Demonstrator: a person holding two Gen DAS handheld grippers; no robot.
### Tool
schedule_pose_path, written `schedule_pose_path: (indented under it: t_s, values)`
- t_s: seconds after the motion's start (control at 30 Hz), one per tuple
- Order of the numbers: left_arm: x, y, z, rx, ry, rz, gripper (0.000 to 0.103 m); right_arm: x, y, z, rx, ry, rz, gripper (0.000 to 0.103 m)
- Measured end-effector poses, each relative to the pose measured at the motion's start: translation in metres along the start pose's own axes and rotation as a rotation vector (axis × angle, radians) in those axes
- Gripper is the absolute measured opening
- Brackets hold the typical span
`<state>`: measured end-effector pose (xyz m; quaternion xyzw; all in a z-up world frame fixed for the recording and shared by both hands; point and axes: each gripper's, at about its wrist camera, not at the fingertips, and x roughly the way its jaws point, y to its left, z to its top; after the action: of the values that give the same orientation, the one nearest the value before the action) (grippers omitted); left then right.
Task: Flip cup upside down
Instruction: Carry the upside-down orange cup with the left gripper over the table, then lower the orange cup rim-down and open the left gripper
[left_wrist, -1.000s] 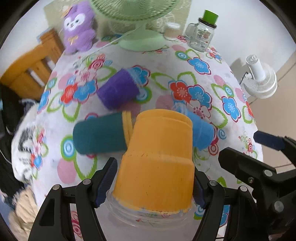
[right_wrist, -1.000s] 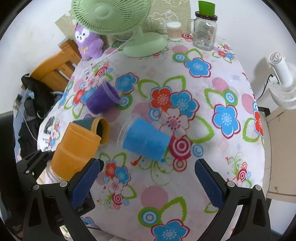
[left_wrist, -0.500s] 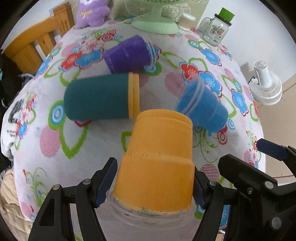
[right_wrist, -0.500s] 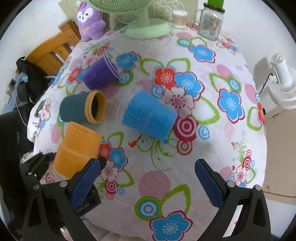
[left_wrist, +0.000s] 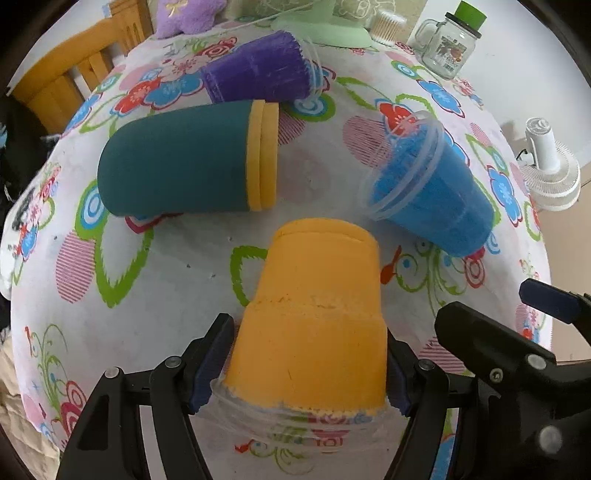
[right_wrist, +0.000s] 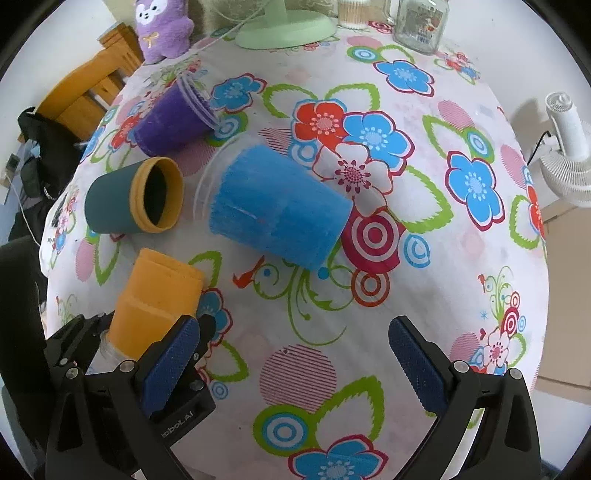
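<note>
My left gripper is shut on an orange cup with a clear rim, held near its rim with its base pointing away over the flowered table. The same cup shows at the left of the right wrist view. My right gripper is open and empty above the table's near side. A blue cup, a teal cup with a yellow rim and a purple cup all lie on their sides on the table.
A green fan base, a purple plush toy and a glass jar stand at the far edge. A white fan stands off the table's right edge. A wooden chair is at the left.
Both grippers have moved forward and lower over the table, so the lying cups appear nearer. The orange cup stays gripped in the left gripper; the right stays open.
</note>
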<state>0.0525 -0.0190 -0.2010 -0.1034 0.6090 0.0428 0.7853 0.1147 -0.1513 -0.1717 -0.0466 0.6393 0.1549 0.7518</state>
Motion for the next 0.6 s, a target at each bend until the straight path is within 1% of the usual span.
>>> schedule_pose_path:
  t_s: [0.1,0.17,0.2,0.23,0.47,0.6]
  values:
    - [0.001,-0.003,0.000,0.012,-0.013,0.015,0.076,0.002,-0.001,0.001,-0.003,0.004,-0.002,0.103]
    - [0.001,-0.003,0.001,0.014,-0.010,0.019,0.078,0.001,-0.001,0.002,-0.005,0.003,0.000,0.103]
    - [0.001,-0.002,0.001,0.010,-0.005,0.018,0.085,0.000,0.000,0.002,-0.006,0.001,-0.001,0.103]
    - [0.001,-0.002,0.001,0.009,0.000,0.017,0.089,-0.001,0.000,0.003,-0.008,0.000,0.000,0.103]
    - [-0.011,0.002,0.004,0.021,0.008,-0.013,0.089,-0.016,0.005,0.006,-0.004,-0.019,-0.005,0.103]
    - [-0.030,0.007,0.005,0.054,0.007,-0.035,0.089,-0.028,0.008,0.008,0.018,-0.031,0.012,0.103]
